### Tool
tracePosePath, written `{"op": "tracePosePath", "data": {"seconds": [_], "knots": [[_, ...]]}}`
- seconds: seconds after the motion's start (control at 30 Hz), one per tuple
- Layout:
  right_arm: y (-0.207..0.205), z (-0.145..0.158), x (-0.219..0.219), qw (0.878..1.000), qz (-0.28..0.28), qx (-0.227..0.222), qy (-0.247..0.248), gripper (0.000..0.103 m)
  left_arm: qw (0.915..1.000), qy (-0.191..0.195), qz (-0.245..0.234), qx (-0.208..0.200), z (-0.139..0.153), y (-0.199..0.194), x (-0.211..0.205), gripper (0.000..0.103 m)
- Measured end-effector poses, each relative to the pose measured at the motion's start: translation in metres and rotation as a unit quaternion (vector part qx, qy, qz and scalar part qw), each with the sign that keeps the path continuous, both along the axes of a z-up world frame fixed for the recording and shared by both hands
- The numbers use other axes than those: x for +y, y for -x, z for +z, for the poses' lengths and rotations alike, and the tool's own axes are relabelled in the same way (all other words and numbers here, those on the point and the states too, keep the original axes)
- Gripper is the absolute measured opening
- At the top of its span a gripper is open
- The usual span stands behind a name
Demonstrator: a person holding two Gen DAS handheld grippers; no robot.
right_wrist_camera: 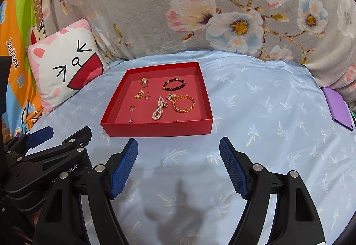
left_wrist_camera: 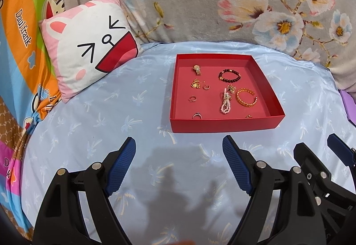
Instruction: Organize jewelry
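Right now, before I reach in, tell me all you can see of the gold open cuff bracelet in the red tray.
The gold chain-link cuff bracelet looks like shiny metal, a C-shaped band with a gap in it. It lies flat on the floor of the shallow red cardboard tray, right side, near the pink pearl strand but apart from it. A small gold cluster sits close against its far-left edge. Neither gripper touches it.
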State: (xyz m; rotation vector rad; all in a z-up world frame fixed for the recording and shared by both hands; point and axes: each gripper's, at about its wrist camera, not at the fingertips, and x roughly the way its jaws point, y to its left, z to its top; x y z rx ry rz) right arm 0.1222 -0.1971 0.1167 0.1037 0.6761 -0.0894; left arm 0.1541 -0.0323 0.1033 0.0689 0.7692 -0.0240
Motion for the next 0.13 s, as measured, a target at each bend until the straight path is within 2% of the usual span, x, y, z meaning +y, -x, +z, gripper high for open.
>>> {"op": "tracePosePath", "data": {"seconds": [0.13], "knots": [[0.0017, 0.0014, -0.0001, 1.000, 0.000, 0.000, 0.002, 0.074, 1.0000, -0.002, -0.003, 0.000, 0.0013, 0.0017, -0.0010, 0.078]]}}
